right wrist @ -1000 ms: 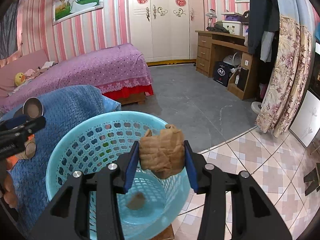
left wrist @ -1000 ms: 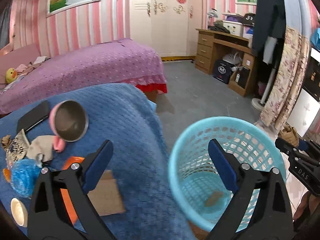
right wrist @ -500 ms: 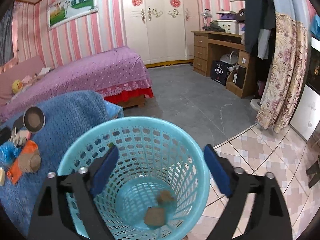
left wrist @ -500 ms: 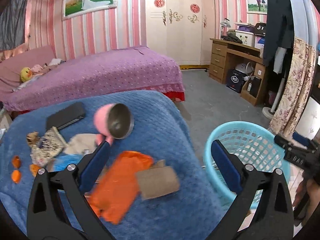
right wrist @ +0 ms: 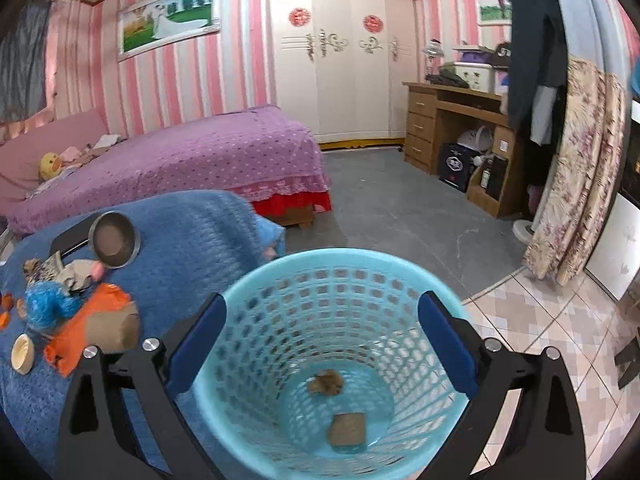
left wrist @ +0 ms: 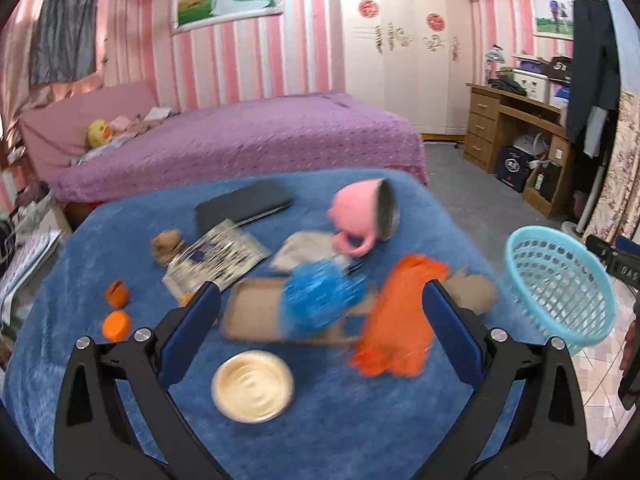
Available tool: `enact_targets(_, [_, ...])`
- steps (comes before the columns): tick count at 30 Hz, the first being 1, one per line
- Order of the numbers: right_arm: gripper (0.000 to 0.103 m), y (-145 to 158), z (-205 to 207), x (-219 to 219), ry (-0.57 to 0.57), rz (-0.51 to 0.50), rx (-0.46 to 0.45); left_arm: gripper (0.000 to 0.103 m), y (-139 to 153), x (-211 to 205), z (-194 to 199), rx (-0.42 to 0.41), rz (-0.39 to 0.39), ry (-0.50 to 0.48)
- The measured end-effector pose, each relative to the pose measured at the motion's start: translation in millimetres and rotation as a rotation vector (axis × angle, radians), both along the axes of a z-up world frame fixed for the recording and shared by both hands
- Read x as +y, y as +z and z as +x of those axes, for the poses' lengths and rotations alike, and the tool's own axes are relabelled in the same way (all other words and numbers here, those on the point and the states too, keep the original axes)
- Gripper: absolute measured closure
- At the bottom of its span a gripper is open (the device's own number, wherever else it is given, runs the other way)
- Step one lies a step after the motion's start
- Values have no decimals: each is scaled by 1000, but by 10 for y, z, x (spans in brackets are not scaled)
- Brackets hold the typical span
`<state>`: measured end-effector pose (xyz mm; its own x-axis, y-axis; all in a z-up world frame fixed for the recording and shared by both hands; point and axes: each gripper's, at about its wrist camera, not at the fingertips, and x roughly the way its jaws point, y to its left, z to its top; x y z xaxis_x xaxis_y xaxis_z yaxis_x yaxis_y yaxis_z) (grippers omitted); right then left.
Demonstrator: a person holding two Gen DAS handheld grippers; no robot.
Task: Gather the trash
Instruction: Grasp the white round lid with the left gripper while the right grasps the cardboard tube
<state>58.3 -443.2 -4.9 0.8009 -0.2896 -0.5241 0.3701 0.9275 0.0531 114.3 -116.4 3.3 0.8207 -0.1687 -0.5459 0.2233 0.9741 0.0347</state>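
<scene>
**Caller:** The right gripper (right wrist: 320, 344) hangs over the turquoise basket (right wrist: 436, 300), and its jaws have just been opening — they stand wide now, with nothing between the blue pads.

**Analyst:** And look at the basket floor: two brown paper wads (right wrist: 326, 382) lie there, one crumpled, one flatter, a little apart.

**Caller:** Over to the left gripper (left wrist: 320, 332). Jaws spread wide too, holding nothing, above the blue blanket (left wrist: 360, 432).

**Analyst:** Plenty of litter there. A blue crinkled wrapper (left wrist: 320, 300) lies on a flat piece of cardboard (left wrist: 248, 316), right between the pads in this view. An orange bag (left wrist: 396, 320) sits just beside it, partly over another brown paper piece (left wrist: 476, 290).

**Caller:** Nearer the camera, a cream round lid (left wrist: 253, 386). Off to the left, two orange caps (left wrist: 116, 312).

**Analyst:** Further back, a pink mug (left wrist: 358, 216) on its side, a dark flat case (left wrist: 244, 206), a patterned packet (left wrist: 218, 256) and a small brown wad (left wrist: 166, 242).

**Caller:** The basket stands beyond the blanket's right edge, tilted in this view; the picture is blurred here.
</scene>
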Motion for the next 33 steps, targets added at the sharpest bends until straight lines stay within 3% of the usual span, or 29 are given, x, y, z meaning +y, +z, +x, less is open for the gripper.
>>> enact_targets(9, [4, 12, 127, 599, 74, -56, 11, 6, -498, 577, 110, 139, -16, 44])
enact_targets(21, [4, -111, 284, 876, 78, -18, 71, 7, -855, 549, 329, 284, -26, 3])
enact_targets(28, [4, -179, 425, 1229, 143, -68, 106, 33, -885, 593, 351, 294, -47, -3])
enact_targets(29, [4, -197, 456, 1313, 166, -71, 113, 41, -882, 597, 344, 292, -46, -7])
enact_targets(33, [4, -264, 556, 1497, 212, -94, 145, 42, -840, 662, 340, 283, -71, -8])
